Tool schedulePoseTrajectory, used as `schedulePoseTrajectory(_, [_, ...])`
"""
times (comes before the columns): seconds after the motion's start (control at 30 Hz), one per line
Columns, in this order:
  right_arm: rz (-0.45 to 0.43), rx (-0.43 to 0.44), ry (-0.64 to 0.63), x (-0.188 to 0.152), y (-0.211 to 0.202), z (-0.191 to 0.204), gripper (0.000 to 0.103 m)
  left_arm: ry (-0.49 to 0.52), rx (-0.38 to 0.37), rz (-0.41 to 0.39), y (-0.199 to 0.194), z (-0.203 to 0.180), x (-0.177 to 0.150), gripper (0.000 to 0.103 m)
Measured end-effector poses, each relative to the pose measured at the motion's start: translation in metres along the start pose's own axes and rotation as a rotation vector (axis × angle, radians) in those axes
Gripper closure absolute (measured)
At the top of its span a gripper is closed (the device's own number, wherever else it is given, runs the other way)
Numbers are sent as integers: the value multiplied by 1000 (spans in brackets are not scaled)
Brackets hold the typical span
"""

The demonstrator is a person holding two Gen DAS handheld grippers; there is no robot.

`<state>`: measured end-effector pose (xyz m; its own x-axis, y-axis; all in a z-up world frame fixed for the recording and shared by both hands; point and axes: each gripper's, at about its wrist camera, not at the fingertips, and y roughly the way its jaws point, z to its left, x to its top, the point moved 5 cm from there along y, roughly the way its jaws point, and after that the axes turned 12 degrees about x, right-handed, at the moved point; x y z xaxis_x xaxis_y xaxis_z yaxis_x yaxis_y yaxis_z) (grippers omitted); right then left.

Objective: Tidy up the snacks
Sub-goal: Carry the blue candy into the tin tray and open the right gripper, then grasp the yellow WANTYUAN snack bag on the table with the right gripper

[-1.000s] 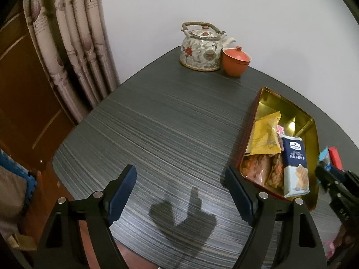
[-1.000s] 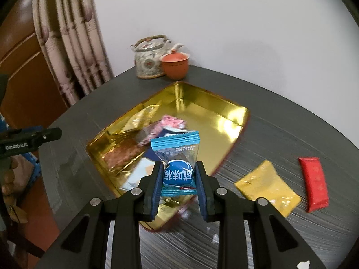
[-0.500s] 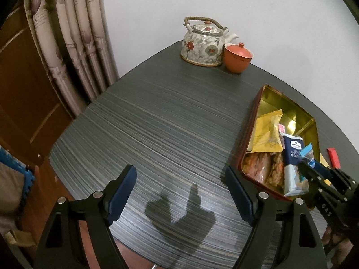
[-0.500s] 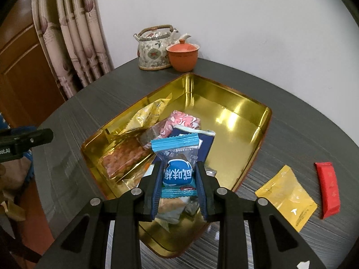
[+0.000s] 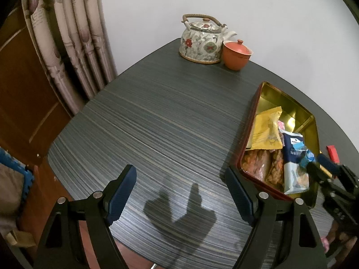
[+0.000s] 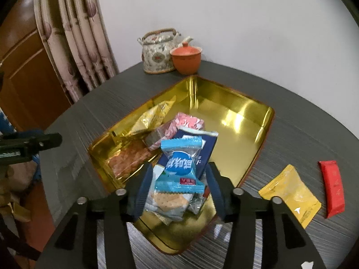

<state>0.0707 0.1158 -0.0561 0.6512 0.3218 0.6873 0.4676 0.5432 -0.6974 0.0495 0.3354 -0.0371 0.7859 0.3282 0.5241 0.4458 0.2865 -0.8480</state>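
Left wrist view: the left gripper (image 5: 180,194) hangs over the dark striped counter (image 5: 157,116) with its jaws wide apart and nothing between them; its shadow lies on the bare top just ahead. Off to its right sits the gold tin (image 5: 291,112), holding a yellow packet (image 5: 268,130), a navy cracker pack (image 5: 294,168) and clear bags of orange snacks (image 5: 264,165). Far ahead stand a floral teapot (image 5: 202,42) and an orange lidded cup (image 5: 236,55), touching.

Right wrist view: the right gripper (image 6: 178,188) is over the near end of the gold tin (image 6: 235,103), its jaws opening. The blue snack packet (image 6: 179,165) is between the pads, apparently clear of both, above the other packs. To the gripper's right, on the counter outside the tin, lie a yellow sachet (image 6: 291,192) and, beyond it, a red bar (image 6: 333,188).
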Motion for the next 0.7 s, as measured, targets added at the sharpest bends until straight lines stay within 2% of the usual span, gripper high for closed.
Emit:
schedulePoseTrajectory(0.13, [-46, 6, -8, 4, -26, -12, 49, 5, 3, -4, 0, 0, 0, 22])
schedulePoseTrajectory(0.3, [-52, -56, -18, 0, -51, -45, 43, 19, 7, -16, -1, -1, 0, 22])
schedulePoseTrajectory(0.47, [7, -103, -13, -13, -57, -83, 40, 68, -16, -41, -7, -12, -1, 22])
schedulePoseTrajectory(0.7, [115, -138, -67, -33, -47, -114, 26, 183, -104, -89, -21, -40, -6, 22])
